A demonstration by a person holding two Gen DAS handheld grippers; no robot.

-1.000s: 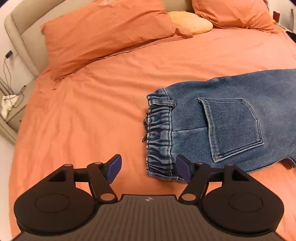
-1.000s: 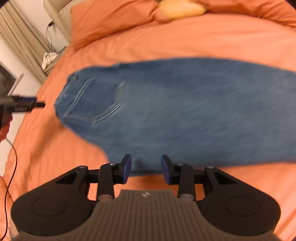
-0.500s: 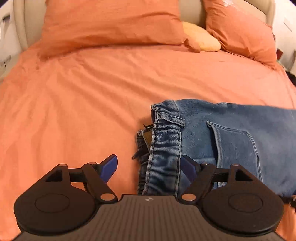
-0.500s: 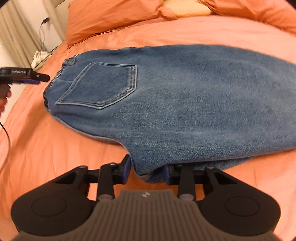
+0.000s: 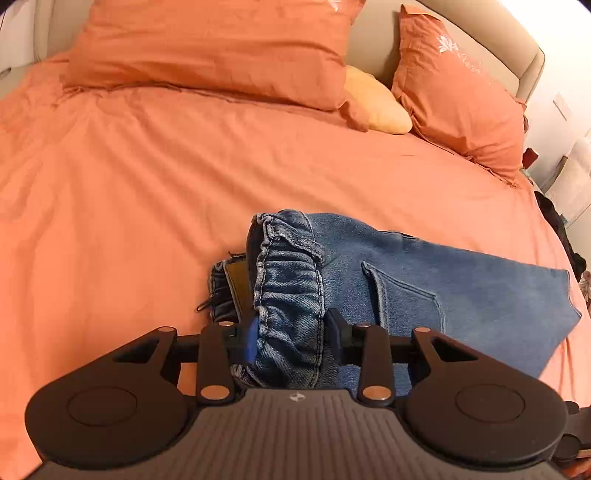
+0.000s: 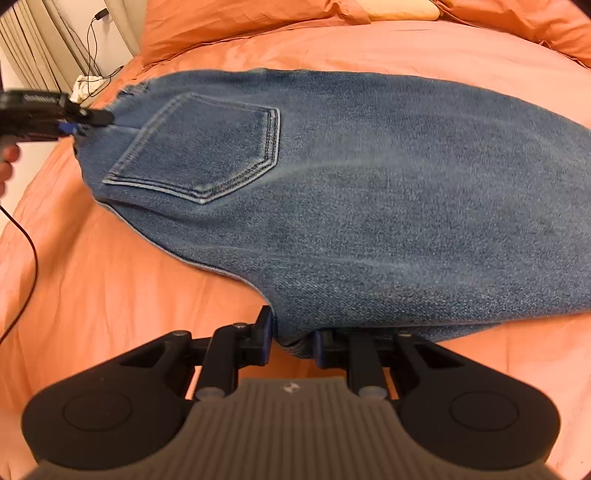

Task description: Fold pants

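Blue denim pants [image 5: 461, 295] lie flat on the orange bedcover [image 5: 147, 203], back pocket [image 5: 406, 302] up. Their gathered elastic waistband [image 5: 291, 280] runs between the fingers of my left gripper [image 5: 291, 332], whose jaws are closing, with both pads against the band. In the right wrist view the pants [image 6: 369, 184] spread across the bed. My right gripper [image 6: 291, 341] is closing its jaws on the folded near edge of the denim, which fills the gap. The left gripper [image 6: 92, 118] shows at the waistband there, with a person's hand [image 6: 5, 162] behind it.
Two orange pillows [image 5: 207, 48] [image 5: 458, 96] and a yellow cushion [image 5: 376, 103] lean on the beige headboard [image 5: 480, 29]. A black cable [image 6: 26, 240] hangs over the bed's left side, with a curtain [image 6: 37, 48] and bedside clutter [image 6: 86, 86] beyond.
My left gripper moved forward over the waistband and its wide jaws closed around it. My right gripper came down to the pants' near edge and narrowed on the denim.
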